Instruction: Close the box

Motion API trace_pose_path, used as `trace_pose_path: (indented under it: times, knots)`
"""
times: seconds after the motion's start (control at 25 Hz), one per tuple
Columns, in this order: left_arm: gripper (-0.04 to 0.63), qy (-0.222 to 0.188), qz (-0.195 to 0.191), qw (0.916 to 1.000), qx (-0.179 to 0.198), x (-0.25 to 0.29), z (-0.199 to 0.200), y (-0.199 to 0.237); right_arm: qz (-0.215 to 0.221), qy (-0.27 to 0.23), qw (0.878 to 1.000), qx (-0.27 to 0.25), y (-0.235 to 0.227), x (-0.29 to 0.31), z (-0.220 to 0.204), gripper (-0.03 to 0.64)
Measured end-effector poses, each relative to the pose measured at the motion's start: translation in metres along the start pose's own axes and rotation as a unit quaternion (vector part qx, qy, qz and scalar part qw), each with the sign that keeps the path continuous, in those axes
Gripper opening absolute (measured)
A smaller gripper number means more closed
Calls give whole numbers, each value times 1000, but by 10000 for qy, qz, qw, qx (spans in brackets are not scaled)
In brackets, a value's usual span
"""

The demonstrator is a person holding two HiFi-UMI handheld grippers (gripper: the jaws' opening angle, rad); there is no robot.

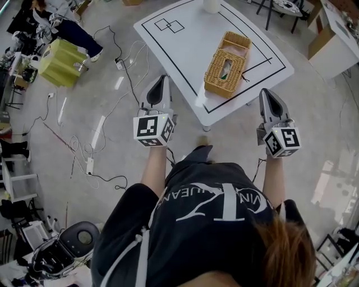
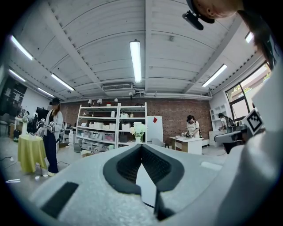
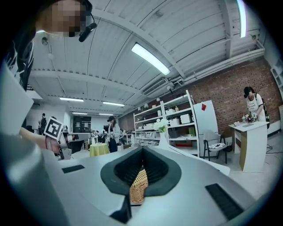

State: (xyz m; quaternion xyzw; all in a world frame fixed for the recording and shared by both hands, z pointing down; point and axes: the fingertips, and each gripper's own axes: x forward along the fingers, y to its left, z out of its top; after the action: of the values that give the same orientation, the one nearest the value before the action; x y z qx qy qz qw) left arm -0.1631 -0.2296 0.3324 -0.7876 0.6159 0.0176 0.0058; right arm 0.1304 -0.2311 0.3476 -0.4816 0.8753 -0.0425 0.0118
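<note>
The white table (image 1: 185,45), marked with black lines, stood at an angle to the person, one corner pointing toward them. The wicker box (image 1: 227,64) lay on the table inside the large black outline, toward that near corner and a little to its right, with its long side running away from the corner. Its top showed an oblong opening with something greenish inside, and a shallower walled wicker part sat at the end farther from the corner; which part was the lid could not be told. A small white object (image 1: 201,95) lay on the table just beside the box, at the edge nearest the person. A white vase (image 1: 211,4) stood at the table's far side. The left gripper (image 1: 162,78) was held level off the table, just beside the edge to the left of the near corner, and its jaws were pressed together at the tips with nothing gripped. The right gripper (image 1: 265,91) was held level off the table on the other side of that corner, jaws likewise clenched tip to tip and empty. In the right gripper view the box showed through the gap beneath the joined tips, well apart from them on the table. Neither gripper touched the box or the table. Cables (image 1: 84,151) trailed over the floor to the left of the table.
</note>
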Motion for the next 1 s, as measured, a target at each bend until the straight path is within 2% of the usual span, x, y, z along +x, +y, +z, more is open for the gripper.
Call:
trace_pose_path:
  times: [1.0]
  knots:
    - [6,80,93,9999,-38,-6,-8,6,82,124,9998,126,8,-1,-17,-3]
